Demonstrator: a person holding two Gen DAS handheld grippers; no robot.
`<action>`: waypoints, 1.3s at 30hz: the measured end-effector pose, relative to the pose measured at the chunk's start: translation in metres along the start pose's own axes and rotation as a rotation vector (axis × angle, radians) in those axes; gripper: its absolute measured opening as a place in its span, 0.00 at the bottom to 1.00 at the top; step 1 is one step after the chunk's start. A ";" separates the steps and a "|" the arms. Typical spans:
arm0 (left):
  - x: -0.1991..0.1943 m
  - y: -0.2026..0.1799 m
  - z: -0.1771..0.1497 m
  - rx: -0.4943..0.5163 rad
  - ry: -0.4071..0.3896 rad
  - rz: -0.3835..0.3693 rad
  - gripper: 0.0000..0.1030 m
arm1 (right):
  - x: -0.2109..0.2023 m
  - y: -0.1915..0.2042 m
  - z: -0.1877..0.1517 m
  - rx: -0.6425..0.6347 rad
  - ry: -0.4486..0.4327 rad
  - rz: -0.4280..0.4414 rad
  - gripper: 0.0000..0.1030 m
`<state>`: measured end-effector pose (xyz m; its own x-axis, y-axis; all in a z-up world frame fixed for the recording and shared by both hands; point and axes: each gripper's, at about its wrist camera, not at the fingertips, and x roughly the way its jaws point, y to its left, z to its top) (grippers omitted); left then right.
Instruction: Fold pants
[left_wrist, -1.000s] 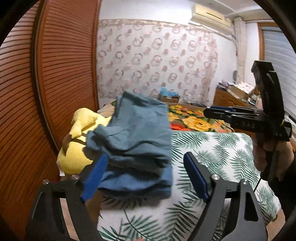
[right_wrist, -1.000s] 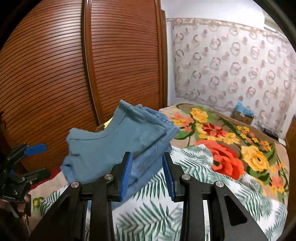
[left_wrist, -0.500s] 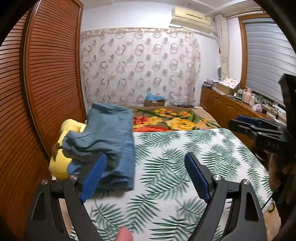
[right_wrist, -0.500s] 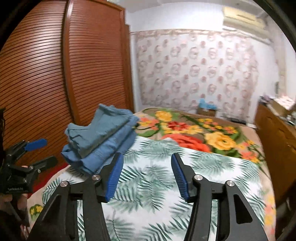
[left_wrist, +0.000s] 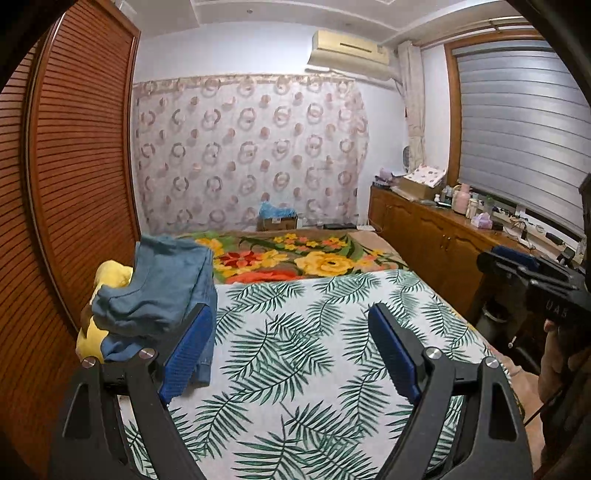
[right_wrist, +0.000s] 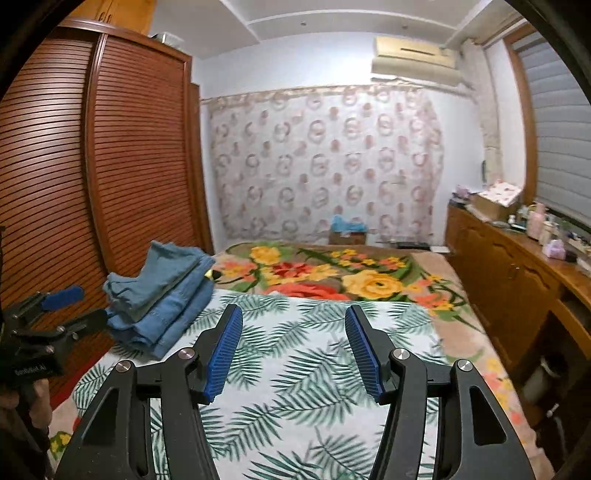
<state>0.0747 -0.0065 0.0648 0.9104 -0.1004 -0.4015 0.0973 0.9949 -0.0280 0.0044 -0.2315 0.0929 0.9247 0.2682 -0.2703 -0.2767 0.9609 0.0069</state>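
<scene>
The folded blue pants (left_wrist: 162, 291) lie in a stack at the bed's left edge, resting partly on a yellow plush toy (left_wrist: 110, 273). In the right wrist view the pants (right_wrist: 162, 295) sit left of and beyond the jaws. My left gripper (left_wrist: 290, 310) is open wide over the palm-leaf bed cover (left_wrist: 295, 362), its left pad in front of the stack's edge, nothing between the pads. My right gripper (right_wrist: 293, 309) is open and empty, well back from the pants. The left gripper (right_wrist: 79, 308) shows at the right wrist view's left edge, held in a hand.
A louvred wooden wardrobe (left_wrist: 74, 184) runs along the bed's left side. A floral blanket (left_wrist: 295, 258) covers the bed's far half. A cluttered wooden sideboard (left_wrist: 424, 236) lines the right wall under the window. A cardboard box (left_wrist: 277, 221) stands by the curtain.
Both grippers have drawn back and swung right, away from the pants, which now look smaller and sit farther left. The right gripper's jaws have spread wider.
</scene>
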 end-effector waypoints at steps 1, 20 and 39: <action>-0.002 -0.002 0.001 0.005 -0.004 0.003 0.84 | 0.000 0.006 -0.001 0.004 -0.003 -0.006 0.58; -0.015 -0.009 0.005 0.017 -0.024 0.009 0.84 | 0.001 0.016 -0.012 0.014 -0.029 -0.033 0.58; -0.016 -0.008 0.006 0.016 -0.025 0.009 0.84 | 0.002 0.013 -0.012 0.008 -0.030 -0.034 0.58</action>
<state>0.0620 -0.0127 0.0765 0.9210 -0.0919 -0.3785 0.0954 0.9954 -0.0096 -0.0007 -0.2190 0.0807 0.9408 0.2376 -0.2416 -0.2435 0.9699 0.0056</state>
